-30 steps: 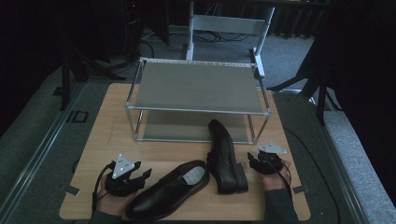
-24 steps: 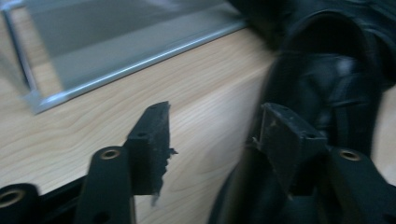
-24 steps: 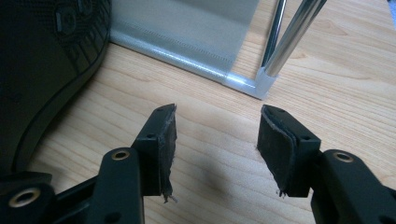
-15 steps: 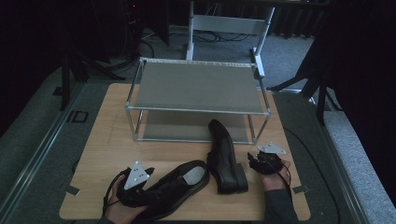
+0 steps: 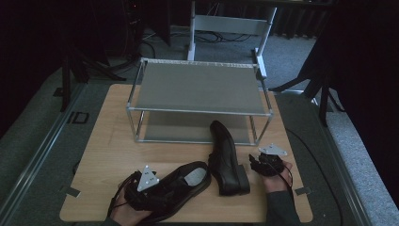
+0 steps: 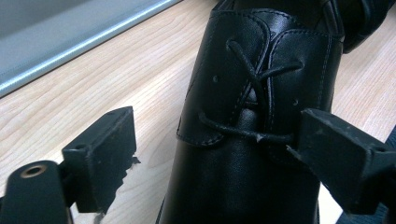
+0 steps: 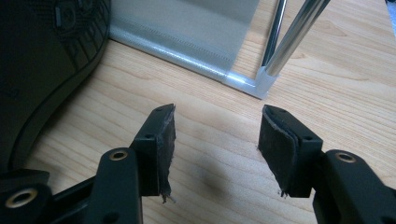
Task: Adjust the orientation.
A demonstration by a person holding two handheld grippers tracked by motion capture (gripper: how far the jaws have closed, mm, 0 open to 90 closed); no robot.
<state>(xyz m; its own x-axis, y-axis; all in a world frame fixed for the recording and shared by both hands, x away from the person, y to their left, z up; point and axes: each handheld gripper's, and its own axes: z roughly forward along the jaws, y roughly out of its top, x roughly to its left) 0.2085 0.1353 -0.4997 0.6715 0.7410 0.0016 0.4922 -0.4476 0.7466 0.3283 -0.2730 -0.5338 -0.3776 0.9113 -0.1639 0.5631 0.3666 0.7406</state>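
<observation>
Now I have my left gripper (image 6: 212, 154) spread wide astride the laced shoe (image 5: 181, 181) at lower centre; next I should close on it. My right gripper (image 7: 215, 151) waits open beside the second shoe (image 5: 227, 157).

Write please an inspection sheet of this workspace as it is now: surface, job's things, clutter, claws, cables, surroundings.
Surface: wooden table, pale, bare at its left side.
Job's things: two-tier metal rack, both shelves bare; laced black shoe lying near the front edge; second black shoe on its side, toe toward the rack.
Clutter: tape strips at the table's front corners.
Claws: left claw open, its jaws either side of the laced shoe; right claw open over bare wood, holding nothing.
Cables: thin cable loops from the right claw.
Surroundings: dark; grey carpet, metal stand behind the table.
</observation>
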